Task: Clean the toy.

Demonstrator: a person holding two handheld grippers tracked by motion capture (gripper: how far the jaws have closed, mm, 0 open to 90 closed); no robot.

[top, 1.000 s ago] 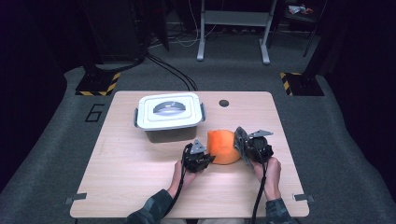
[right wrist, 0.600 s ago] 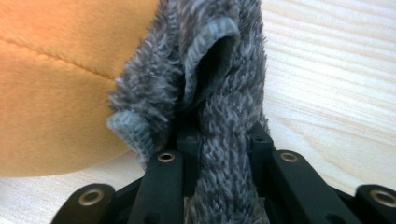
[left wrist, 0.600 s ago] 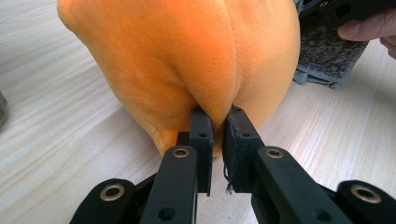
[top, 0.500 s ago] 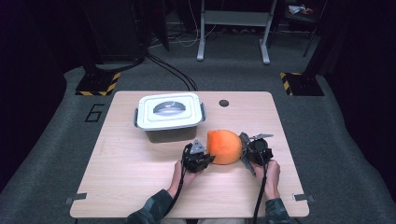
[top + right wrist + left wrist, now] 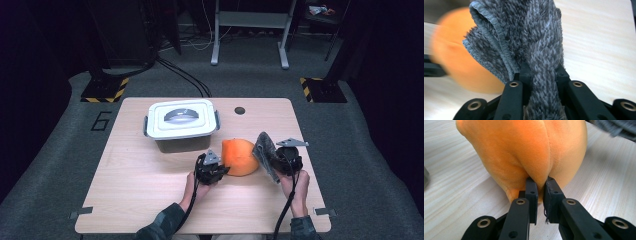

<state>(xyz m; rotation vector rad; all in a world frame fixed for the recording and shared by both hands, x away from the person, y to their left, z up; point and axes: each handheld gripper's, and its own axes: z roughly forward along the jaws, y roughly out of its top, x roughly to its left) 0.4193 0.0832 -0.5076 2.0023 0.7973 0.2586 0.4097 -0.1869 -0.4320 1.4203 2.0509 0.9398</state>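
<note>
One orange cloth (image 5: 240,156) sits bunched up near the middle of the tabletop (image 5: 135,195), its underside hidden and its far edge blurred in the right gripper view. The left claw (image 5: 540,185) is pinching a fold at the cloth's near-left side, jaws pressed nearly together with only a sliver of orange fabric between them. One grey fuzzy cloth (image 5: 265,152) stands just right of the orange one, nipped between the jaws of the right claw (image 5: 544,71); its lower end is lost behind the jaws, and its top runs out of that view. Behind them is one white lidded box (image 5: 181,124) with a grey handle.
</note>
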